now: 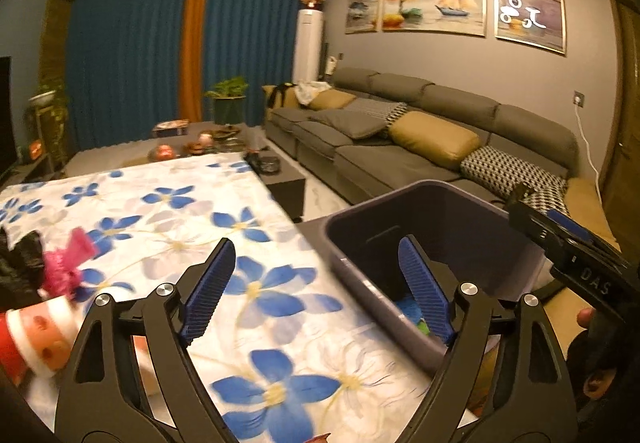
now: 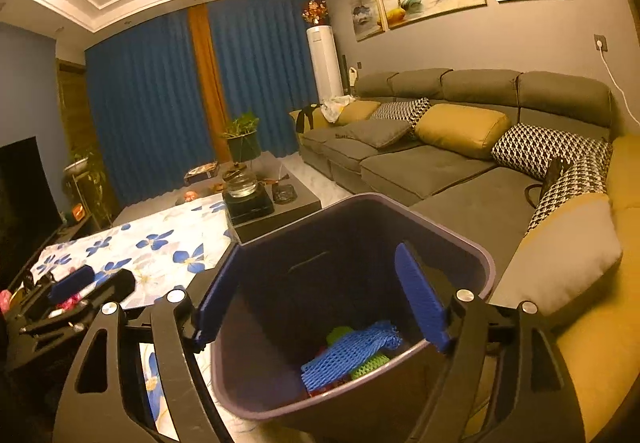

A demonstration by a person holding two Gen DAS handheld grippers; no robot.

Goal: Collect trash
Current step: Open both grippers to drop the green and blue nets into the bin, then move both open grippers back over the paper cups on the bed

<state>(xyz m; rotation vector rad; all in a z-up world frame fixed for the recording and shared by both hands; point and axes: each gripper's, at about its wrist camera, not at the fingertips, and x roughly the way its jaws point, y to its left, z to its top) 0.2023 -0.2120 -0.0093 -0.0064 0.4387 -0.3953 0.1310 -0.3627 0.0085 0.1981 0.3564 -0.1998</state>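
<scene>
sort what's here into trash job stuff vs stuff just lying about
Belongs to the job:
- purple bin
- blue foam net and green scraps inside it
- pink wrapper on the floral tablecloth

Just lying about:
- sofa cushions
- potted plant
- glass teapot

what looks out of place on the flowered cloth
A Santa doll, a pink wrapper and a black bag lie loose at its left edge, not yet in the bin.
</scene>
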